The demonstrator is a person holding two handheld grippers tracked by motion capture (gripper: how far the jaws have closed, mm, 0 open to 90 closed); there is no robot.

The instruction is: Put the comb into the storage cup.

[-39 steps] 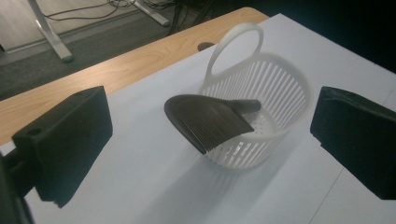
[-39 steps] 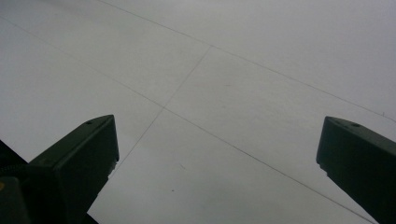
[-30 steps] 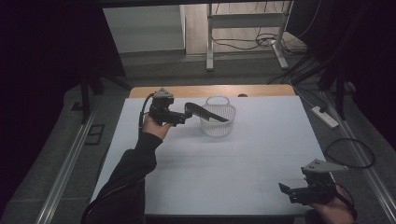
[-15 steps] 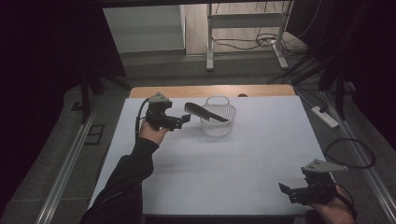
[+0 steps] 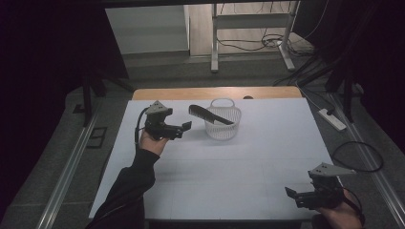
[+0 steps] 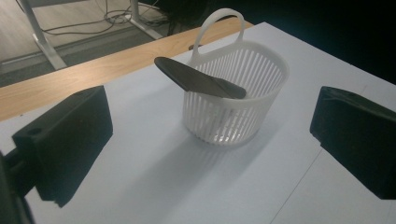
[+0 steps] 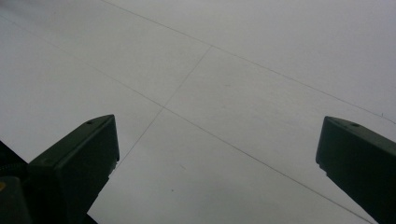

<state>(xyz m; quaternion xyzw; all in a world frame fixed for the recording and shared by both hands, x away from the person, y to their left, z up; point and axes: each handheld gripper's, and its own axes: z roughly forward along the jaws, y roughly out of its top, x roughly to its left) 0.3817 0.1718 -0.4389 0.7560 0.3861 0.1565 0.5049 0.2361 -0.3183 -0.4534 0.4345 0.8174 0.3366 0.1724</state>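
A small white slatted basket (image 5: 223, 125) (image 6: 236, 93) with a loop handle stands near the table's far edge. A dark comb (image 5: 210, 115) (image 6: 198, 80) leans in it, one end inside, the other sticking out over the rim to the left. My left gripper (image 5: 185, 126) (image 6: 210, 144) hangs open just left of the basket, jaws wide apart and holding nothing. At the near right corner my right gripper (image 5: 291, 193) (image 7: 217, 168) is open over bare table.
White sheets cover the table (image 5: 229, 167), with a wooden strip (image 5: 215, 93) along its far edge. Behind it are a metal frame's legs (image 5: 215, 47) and floor cables (image 5: 258, 43). A power strip (image 5: 330, 119) lies off the right edge.
My left gripper let go of the comb and drew back to the left; the comb now rests in the basket. The right gripper has stayed put.
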